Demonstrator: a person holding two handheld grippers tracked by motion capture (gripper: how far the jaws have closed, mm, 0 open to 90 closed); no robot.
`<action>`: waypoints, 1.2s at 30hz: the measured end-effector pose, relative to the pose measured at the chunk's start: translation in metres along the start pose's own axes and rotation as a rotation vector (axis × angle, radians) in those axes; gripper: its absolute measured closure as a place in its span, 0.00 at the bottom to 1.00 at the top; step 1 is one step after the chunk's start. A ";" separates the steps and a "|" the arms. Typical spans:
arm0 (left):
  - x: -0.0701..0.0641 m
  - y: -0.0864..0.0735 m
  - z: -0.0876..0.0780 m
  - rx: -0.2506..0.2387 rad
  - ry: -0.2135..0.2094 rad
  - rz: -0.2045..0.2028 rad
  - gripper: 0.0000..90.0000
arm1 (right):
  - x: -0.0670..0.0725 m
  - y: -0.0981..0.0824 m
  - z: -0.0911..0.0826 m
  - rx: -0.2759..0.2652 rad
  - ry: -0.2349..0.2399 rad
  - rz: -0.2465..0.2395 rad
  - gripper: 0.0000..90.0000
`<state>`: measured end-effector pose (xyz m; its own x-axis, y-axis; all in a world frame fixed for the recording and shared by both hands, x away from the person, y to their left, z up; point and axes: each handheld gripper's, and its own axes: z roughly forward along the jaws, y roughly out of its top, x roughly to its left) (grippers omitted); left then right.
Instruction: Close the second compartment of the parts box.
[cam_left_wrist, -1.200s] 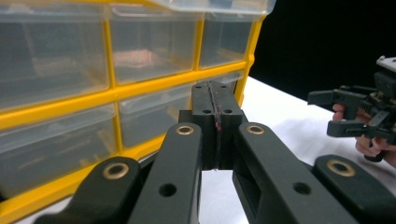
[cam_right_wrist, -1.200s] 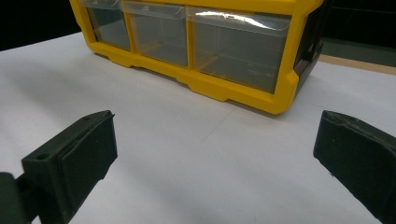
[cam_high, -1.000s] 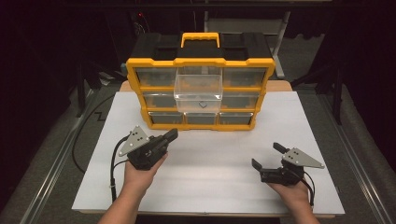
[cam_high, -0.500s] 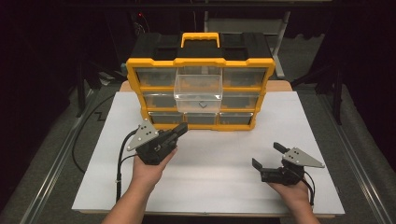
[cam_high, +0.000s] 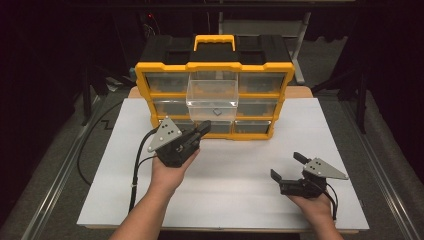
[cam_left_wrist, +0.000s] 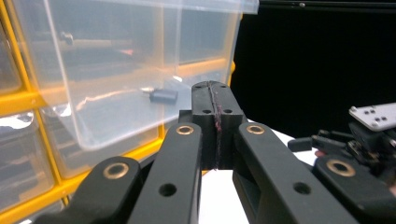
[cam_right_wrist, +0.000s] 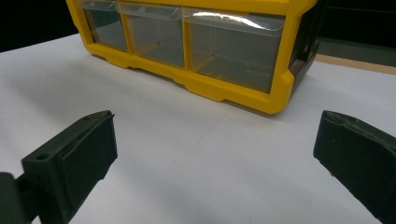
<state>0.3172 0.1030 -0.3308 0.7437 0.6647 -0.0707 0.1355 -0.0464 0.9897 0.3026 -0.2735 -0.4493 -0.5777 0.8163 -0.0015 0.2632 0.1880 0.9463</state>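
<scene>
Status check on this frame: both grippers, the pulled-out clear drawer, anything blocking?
Left gripper shut, empty, below clear plastic drawer. Right gripper open, empty. Drawer pulled out, small dark piece inside. Nothing blocking.

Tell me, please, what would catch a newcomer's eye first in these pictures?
Most striking is the yellow drawer cabinet with a black top at the back of the white table; its clear middle drawer is pulled out, with a small dark part inside. The left gripper, jaws shut and empty, is raised just below that drawer, while the right gripper rests open at the table's front right.
</scene>
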 end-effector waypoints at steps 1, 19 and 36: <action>0.000 0.002 0.002 -0.001 0.005 0.002 1.00 | 0.000 0.000 0.000 0.000 0.000 0.000 0.00; 0.005 0.021 0.016 0.002 0.032 0.028 1.00 | -0.001 0.000 0.000 -0.001 0.008 0.003 0.00; 0.007 0.032 0.026 -0.008 0.066 0.048 1.00 | -0.002 0.001 -0.001 -0.004 0.002 0.003 0.00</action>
<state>0.3440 0.0873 -0.3025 0.7043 0.7097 -0.0150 0.0956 -0.0739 0.9927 0.3034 -0.2754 -0.4483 -0.5786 0.8156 0.0016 0.2614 0.1836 0.9476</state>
